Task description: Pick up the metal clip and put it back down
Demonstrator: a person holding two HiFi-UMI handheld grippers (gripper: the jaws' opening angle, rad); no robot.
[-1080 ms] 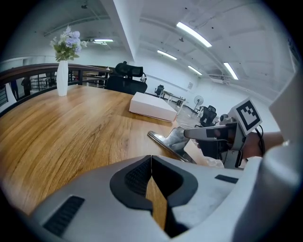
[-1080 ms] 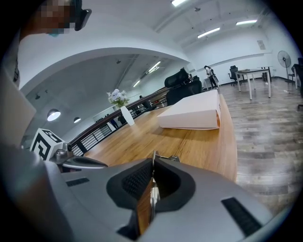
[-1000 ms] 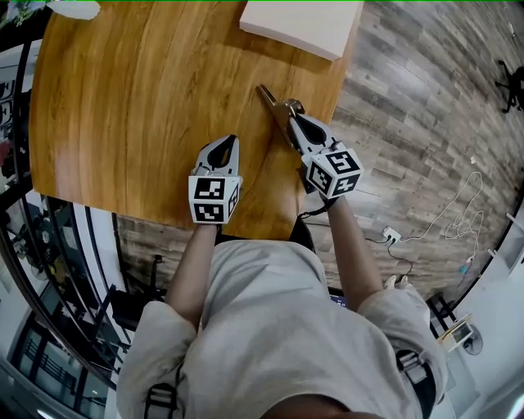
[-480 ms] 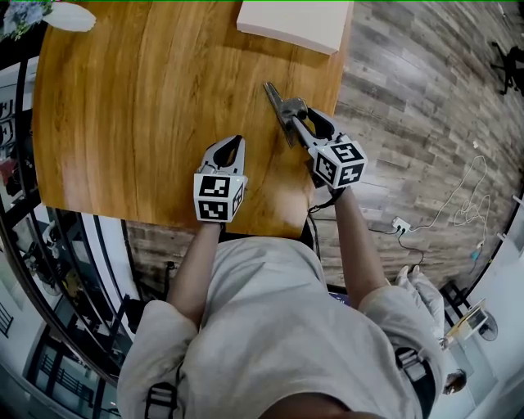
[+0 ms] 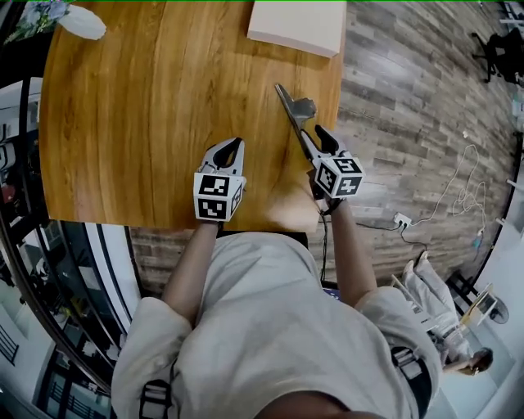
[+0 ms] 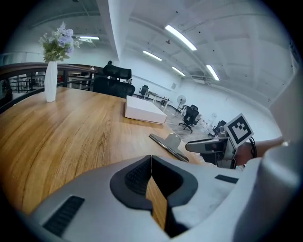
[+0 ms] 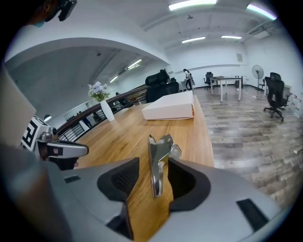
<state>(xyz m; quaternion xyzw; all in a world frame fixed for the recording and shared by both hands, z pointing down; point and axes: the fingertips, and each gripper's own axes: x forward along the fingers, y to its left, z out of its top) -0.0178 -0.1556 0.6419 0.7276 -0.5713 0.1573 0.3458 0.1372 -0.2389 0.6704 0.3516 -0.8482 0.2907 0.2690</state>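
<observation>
Near the table's [image 5: 147, 98] right edge, clip [image 5: 295, 110] lies on the wood. Its near end sits between the right gripper's [image 5: 316, 137] jaws, which have just been opening: wide now, pads off it. Left gripper [image 5: 228, 147] at front edge, jaws together, empty.

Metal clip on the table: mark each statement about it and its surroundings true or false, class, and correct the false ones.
1. The metal clip lies on the wooden table. True.
2. The right hand-held gripper is clamped shut on the clip. False: its jaws have just been opening and stand apart, with the clip between them but not pressed.
3. The left hand-held gripper has its jaws together with nothing between them. True.
4. The white box lies between the two grippers. False: it lies at the table's far edge, beyond the clip.
5. The vase has tipped over. False: it stands upright, holding flowers.
</observation>
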